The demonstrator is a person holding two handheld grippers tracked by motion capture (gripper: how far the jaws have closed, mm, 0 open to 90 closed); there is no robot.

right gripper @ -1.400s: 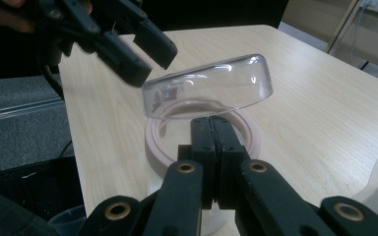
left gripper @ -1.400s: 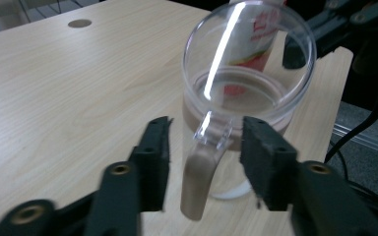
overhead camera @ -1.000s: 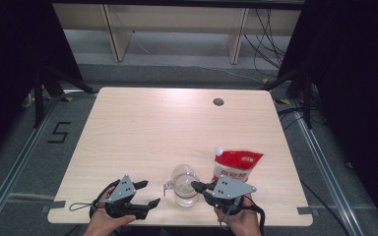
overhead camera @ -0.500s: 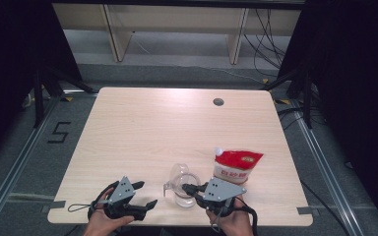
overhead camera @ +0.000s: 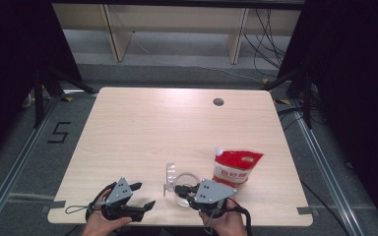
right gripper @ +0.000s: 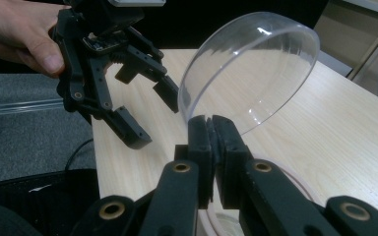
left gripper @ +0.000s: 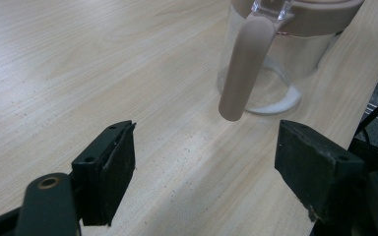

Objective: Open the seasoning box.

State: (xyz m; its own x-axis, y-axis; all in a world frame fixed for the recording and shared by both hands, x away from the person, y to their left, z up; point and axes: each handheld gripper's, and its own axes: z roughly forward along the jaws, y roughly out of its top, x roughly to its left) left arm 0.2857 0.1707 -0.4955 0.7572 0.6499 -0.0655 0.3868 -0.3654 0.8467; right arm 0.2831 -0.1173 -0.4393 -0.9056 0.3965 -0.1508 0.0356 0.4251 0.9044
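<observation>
Presently the right gripper [right gripper: 211, 132] clenches its fingers on the rim of the clear lid [right gripper: 251, 73], raised over the glass jug [left gripper: 270, 54] at the worktop's [overhead camera: 142, 128] near edge. The left gripper [left gripper: 204, 167] stands released beside the handle. A thin edge grip risks slippage; the lid could drop.

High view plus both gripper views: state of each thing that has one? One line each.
left gripper: open, nothing between its jaws, low over the table.
right gripper: shut on the edge of the clear lid.
clear lid: hinged up, held tilted.
jar: upright, mouth uncovered, a little white powder at the bottom.
red pouch: standing upright beside the jar; whether its spout is capped I cannot tell.
</observation>
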